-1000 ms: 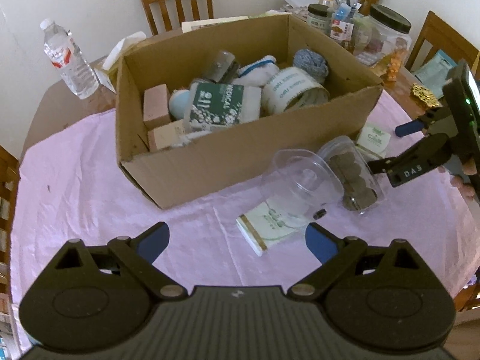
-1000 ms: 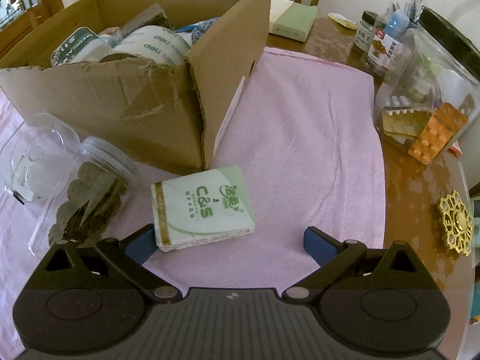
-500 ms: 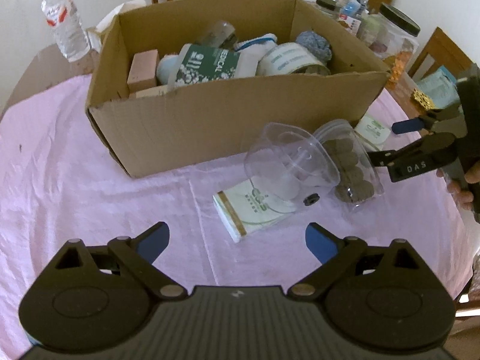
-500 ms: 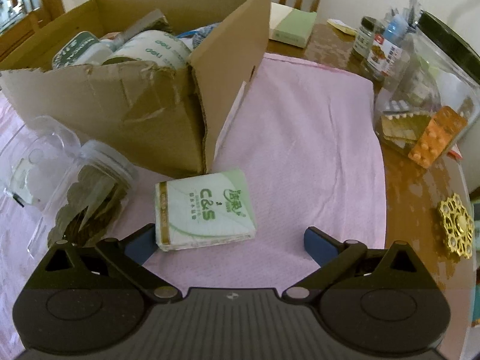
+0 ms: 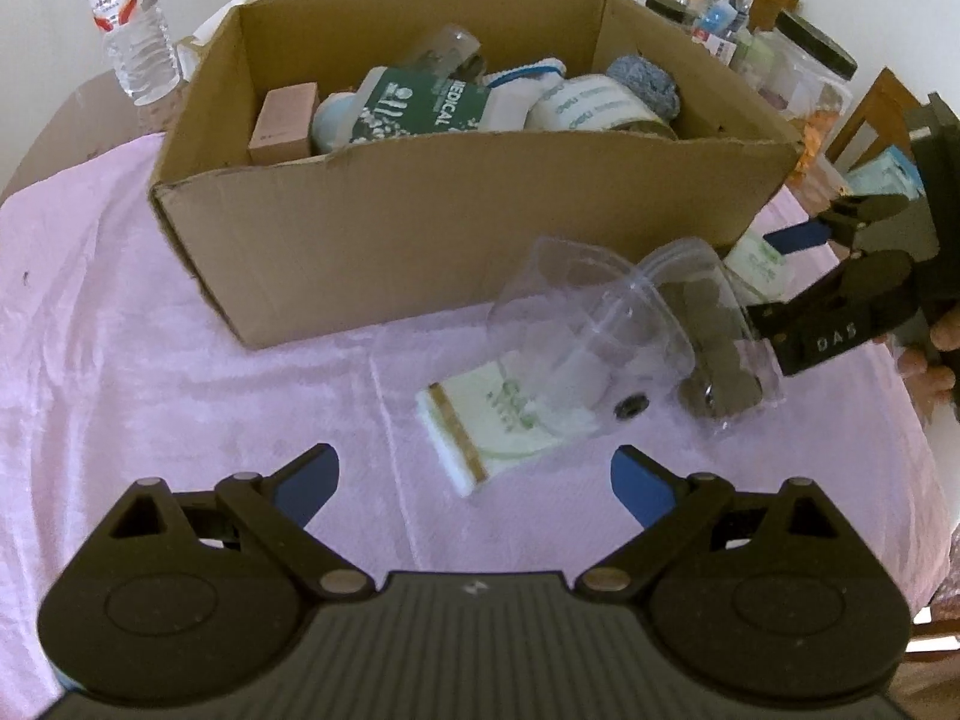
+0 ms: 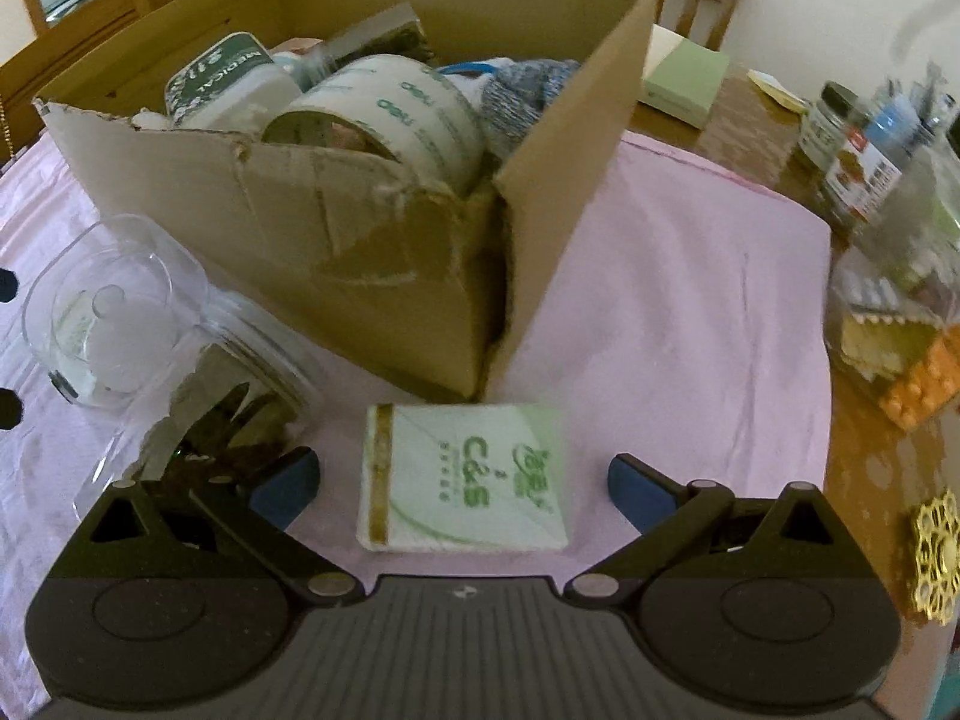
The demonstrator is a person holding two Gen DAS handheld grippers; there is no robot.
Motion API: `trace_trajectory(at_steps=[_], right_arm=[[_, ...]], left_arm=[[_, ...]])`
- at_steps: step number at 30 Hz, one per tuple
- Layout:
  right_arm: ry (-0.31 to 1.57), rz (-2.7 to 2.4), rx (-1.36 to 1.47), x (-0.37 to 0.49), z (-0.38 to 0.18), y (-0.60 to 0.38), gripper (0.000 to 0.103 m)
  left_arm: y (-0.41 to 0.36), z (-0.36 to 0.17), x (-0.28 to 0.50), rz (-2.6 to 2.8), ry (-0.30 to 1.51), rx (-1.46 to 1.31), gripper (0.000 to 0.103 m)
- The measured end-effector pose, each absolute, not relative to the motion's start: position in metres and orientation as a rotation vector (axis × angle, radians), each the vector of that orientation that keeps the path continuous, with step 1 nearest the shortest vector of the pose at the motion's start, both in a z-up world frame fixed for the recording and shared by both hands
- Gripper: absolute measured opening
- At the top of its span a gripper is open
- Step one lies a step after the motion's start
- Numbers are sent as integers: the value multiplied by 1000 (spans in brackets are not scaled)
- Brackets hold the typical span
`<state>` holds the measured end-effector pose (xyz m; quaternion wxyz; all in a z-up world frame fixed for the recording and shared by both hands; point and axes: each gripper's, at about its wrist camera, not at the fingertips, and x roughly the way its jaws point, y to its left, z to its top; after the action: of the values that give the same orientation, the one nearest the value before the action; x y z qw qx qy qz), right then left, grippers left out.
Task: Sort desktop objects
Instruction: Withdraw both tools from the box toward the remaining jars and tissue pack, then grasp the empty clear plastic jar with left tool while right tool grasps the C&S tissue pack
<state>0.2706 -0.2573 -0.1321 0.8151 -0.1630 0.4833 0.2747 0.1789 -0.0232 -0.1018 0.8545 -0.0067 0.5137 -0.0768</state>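
Holding many sorted items already in the cardboard box point(image 5: 468, 228); leaving the empty clear container point(image 5: 576, 324), the filled jar point(image 5: 714, 348) and two tissue packs point(image 6: 465, 477) lying beside it. Spreading right gripper point(image 6: 462, 483) wide around one pack, gripping nothing; spreading left gripper point(image 5: 474, 477) wide, empty.

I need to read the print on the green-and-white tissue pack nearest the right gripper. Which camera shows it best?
The right wrist view: the green-and-white tissue pack lies whole and unobstructed between the open right gripper fingers, print facing up. The left wrist view shows only a sliver behind the clear plastic jar.
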Motion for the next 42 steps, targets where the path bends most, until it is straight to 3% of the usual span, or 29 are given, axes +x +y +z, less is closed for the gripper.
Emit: trace_trajectory(at_steps=[17, 26, 35, 42], right_arm=[[1006, 609, -352, 258, -134, -255, 103], [1015, 605, -354, 256, -134, -254, 103], [1030, 625, -377, 260, -133, -248, 103], [1028, 607, -365, 260, -128, -248, 93]], left_arm=[[-39, -133, 194, -176, 1046, 116, 98], [-2, -130, 185, -83, 1060, 97, 97], [-26, -104, 168, -157, 981, 162, 97], [-58, -98, 179, -208, 919, 245, 98]])
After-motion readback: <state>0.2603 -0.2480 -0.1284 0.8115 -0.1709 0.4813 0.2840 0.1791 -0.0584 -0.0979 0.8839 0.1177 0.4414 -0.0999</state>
